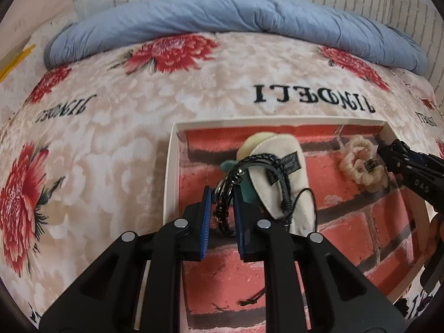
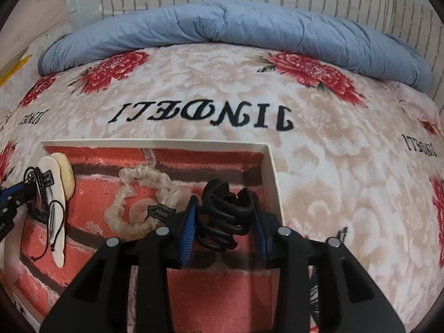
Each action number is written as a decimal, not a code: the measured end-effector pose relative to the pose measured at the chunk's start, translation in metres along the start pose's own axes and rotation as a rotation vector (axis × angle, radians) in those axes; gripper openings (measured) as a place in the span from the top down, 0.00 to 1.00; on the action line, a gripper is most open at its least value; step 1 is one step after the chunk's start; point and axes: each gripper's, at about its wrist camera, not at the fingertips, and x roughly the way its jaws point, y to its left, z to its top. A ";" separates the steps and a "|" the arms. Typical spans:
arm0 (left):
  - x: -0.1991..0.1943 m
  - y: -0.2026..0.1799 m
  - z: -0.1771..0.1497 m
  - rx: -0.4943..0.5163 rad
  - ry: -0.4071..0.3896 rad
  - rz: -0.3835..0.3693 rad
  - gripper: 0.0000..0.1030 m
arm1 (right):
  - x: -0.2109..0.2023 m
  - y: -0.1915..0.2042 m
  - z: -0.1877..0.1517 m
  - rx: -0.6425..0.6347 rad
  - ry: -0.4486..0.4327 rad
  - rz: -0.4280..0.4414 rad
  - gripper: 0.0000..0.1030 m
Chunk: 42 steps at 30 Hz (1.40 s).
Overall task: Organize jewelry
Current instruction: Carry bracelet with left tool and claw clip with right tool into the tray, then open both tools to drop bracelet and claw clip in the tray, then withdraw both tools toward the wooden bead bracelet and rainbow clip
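**Both grippers loaded over the tray**

Blue pads of the left gripper (image 1: 223, 197) clench black braided bracelets (image 1: 236, 183); just beyond the fingertips, apparently touching, lies a cream pouch (image 1: 277, 177). Right gripper (image 2: 224, 216) grasps a black claw clip (image 2: 222, 216) above the brick-lined tray (image 2: 270, 166).

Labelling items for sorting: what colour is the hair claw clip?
Black hair claw clip; the right wrist view shows it best.

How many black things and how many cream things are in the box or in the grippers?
Black: 2, the bracelet in the left gripper and the hair claw in the right gripper.
Cream: 2, the scrunchie and the pouch.
Total: 4
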 end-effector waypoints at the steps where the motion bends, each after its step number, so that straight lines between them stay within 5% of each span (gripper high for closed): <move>1: 0.002 0.001 0.000 -0.006 0.012 -0.006 0.86 | 0.002 0.000 0.000 -0.004 0.007 0.000 0.64; 9: 0.004 0.005 0.000 -0.018 0.048 -0.008 0.86 | -0.002 0.002 -0.003 -0.025 0.024 0.006 0.63; 12: -0.004 0.006 -0.002 -0.014 0.035 -0.002 0.66 | -0.014 -0.001 -0.005 -0.018 0.002 0.027 0.48; 14: -0.014 0.004 -0.005 -0.004 0.010 0.005 0.44 | -0.021 -0.003 -0.006 -0.016 -0.005 0.044 0.46; 18: -0.035 0.000 -0.012 0.015 -0.031 -0.005 0.41 | -0.045 -0.008 -0.012 0.001 -0.033 0.069 0.37; 24: -0.085 0.006 -0.025 0.018 -0.126 -0.017 0.16 | -0.087 -0.015 -0.033 0.009 -0.092 0.087 0.25; 32: -0.149 0.015 -0.064 0.020 -0.209 -0.019 0.05 | -0.147 -0.023 -0.067 0.024 -0.170 0.086 0.19; 42: -0.203 0.030 -0.113 0.053 -0.249 -0.004 0.05 | -0.200 -0.030 -0.105 -0.009 -0.217 0.055 0.14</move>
